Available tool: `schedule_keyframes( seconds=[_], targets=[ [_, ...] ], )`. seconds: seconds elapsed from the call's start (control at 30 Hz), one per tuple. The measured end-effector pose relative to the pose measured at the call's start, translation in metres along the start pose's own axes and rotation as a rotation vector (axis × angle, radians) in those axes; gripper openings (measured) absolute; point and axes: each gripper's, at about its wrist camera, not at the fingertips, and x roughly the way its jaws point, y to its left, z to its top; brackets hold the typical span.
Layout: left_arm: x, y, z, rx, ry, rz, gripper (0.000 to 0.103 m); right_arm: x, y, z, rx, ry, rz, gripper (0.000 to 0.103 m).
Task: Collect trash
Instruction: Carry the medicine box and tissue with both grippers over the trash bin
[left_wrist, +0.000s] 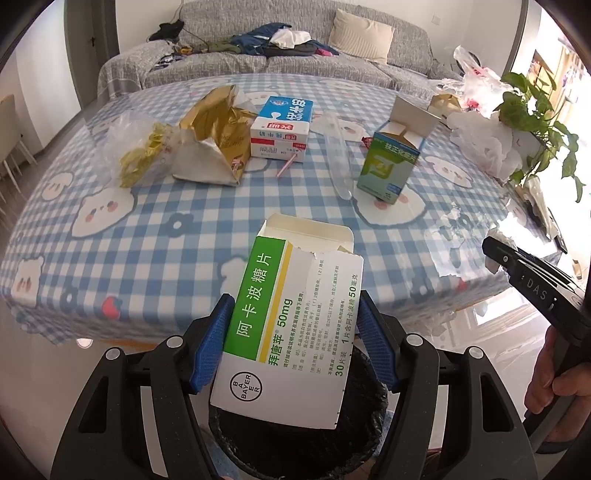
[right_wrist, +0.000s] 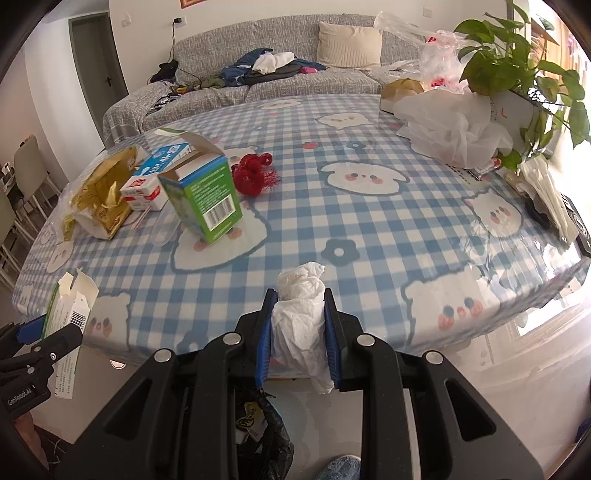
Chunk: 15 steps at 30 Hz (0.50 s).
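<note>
My left gripper (left_wrist: 295, 306) is shut on a torn white and green medicine box (left_wrist: 291, 325), held over a black-lined trash bin (left_wrist: 362, 435) just off the table's near edge. My right gripper (right_wrist: 299, 295) is shut on a crumpled white tissue (right_wrist: 301, 317), also in front of the table edge, with the bin (right_wrist: 273, 439) below and slightly left. On the checked tablecloth (left_wrist: 184, 221) lie a gold wrapper (left_wrist: 210, 140), a milk carton (left_wrist: 280, 127), an open green box (left_wrist: 391, 162), a clear plastic sleeve (left_wrist: 338, 158) and a red mesh ball (right_wrist: 255, 171).
White plastic bags (right_wrist: 454, 129) and a potted plant (right_wrist: 517, 74) crowd the table's far right. A grey sofa (left_wrist: 295, 55) with clothes stands behind the table. Chairs (right_wrist: 26, 177) stand at the left. A person's hand (left_wrist: 554, 376) holds the right gripper's handle.
</note>
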Motion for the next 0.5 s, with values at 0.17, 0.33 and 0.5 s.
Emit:
schedule_keyframes(
  seconds=[0.17,0.33,0.5],
  targets=[
    [-0.010,0.001,-0.022,0.002,-0.002,0.003,0.065,-0.015,0.004,-0.019,-0.013,-0.016,0.006,0.023],
    [-0.019,0.002,-0.041,0.003,-0.002,0.005,0.065,-0.025,0.003,-0.048,-0.017,-0.008,0.009,0.023],
    [-0.021,0.002,-0.065,-0.001,0.013,0.003,0.065,-0.032,-0.002,-0.070,0.002,0.004,0.011,0.023]
  ],
)
